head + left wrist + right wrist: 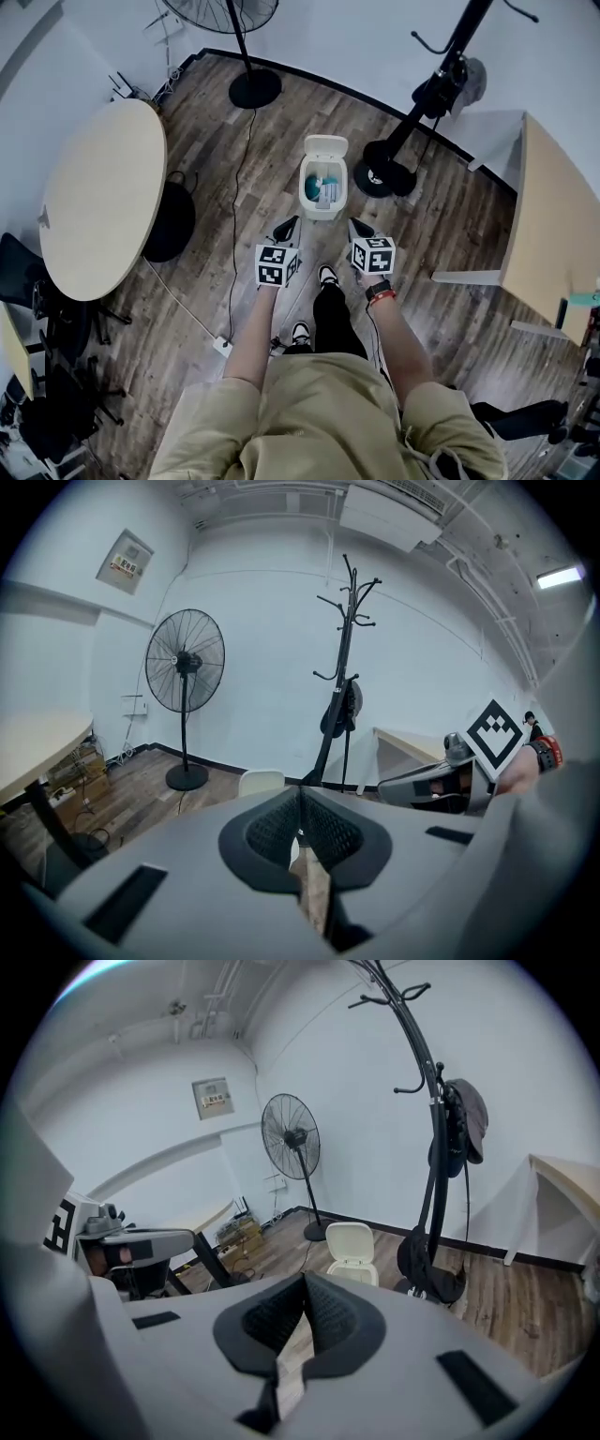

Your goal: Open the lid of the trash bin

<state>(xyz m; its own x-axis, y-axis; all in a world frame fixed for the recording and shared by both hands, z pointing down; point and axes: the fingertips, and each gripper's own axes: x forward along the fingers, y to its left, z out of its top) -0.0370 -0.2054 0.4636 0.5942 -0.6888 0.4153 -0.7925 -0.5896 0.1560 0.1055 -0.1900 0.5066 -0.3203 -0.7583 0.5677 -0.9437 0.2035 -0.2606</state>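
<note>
Beige cloth on the person's torso (328, 412) fills the bottom of the head view, and both bare forearms reach forward from it over a pair of black-and-white shoes (326, 275) on the wooden floor (450, 216). The left gripper (289, 225) and right gripper (355, 226) are held side by side above the floor, near each other but apart, marker cubes up and jaws aimed ahead. In the left gripper view the two ribbed pads (277, 829) are pressed together along the centre line with nothing between them. The right gripper view shows the same: jaws closed tip to tip and empty. Just beyond the jaw tips stands the white trash bin (309, 199), clear of both grippers. Its lid (325, 148) is already tipped up and back, leaving the mouth open, and something teal and white lies inside. A black cable (236, 216) runs along the floor left of the bin. To the left is a round pale table (103, 197), and a light rectangular table (548, 225) sits at the right. Behind the bin the black coat stand (417, 117) rises at the right. The floor fan (255, 89) stands farther back to the left, near the white wall (356, 42).
</note>
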